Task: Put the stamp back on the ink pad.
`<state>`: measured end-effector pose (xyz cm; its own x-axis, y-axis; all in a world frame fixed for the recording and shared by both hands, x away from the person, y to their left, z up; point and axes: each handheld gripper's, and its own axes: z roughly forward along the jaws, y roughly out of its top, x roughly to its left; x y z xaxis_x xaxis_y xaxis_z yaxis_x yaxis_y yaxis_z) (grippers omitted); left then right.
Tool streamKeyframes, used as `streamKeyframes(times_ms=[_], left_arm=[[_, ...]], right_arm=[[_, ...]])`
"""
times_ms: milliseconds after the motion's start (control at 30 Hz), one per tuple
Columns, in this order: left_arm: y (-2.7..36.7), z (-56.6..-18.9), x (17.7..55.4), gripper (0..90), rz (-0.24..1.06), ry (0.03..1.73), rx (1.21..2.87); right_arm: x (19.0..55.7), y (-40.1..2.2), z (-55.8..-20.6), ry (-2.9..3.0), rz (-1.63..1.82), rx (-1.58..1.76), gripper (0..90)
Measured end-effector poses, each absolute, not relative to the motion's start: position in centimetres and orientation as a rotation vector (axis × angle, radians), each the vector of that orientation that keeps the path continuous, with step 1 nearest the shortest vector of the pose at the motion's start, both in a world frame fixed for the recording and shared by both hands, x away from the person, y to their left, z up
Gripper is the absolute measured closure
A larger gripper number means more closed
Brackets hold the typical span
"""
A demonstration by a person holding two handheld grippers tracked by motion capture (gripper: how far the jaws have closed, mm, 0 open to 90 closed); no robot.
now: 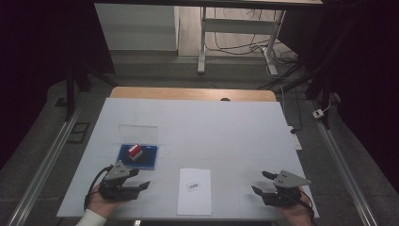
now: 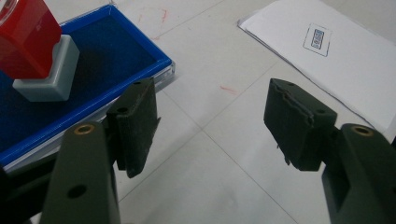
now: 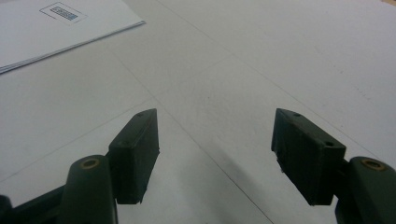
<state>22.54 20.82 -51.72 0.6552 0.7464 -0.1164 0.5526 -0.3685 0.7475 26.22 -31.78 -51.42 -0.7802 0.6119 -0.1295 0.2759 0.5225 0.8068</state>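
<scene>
Left hand-held gripper [image 1: 141,178] wide open, empty, at 7 o'clock on white tabletop [image 1: 226,127]; right hand-held gripper [image 1: 261,182] likewise, at 5. Red-and-grey stamp [image 1: 135,151] upright on blue ink pad [image 1: 148,155], at 9; white paper sheet [image 1: 195,192] at 6.

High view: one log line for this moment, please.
left tool open, empty | right tool open, empty | stamp on ink pad
</scene>
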Motion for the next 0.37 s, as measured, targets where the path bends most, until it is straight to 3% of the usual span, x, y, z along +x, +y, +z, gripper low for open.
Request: streamKeyframes(times_ms=[367], left_arm=[[20.9,-51.68,22.57,34.9,0.309,1.009,2.069]], right_arm=[[26.19,-31.76,-51.44,2.374,1.145,0.723,32.1]])
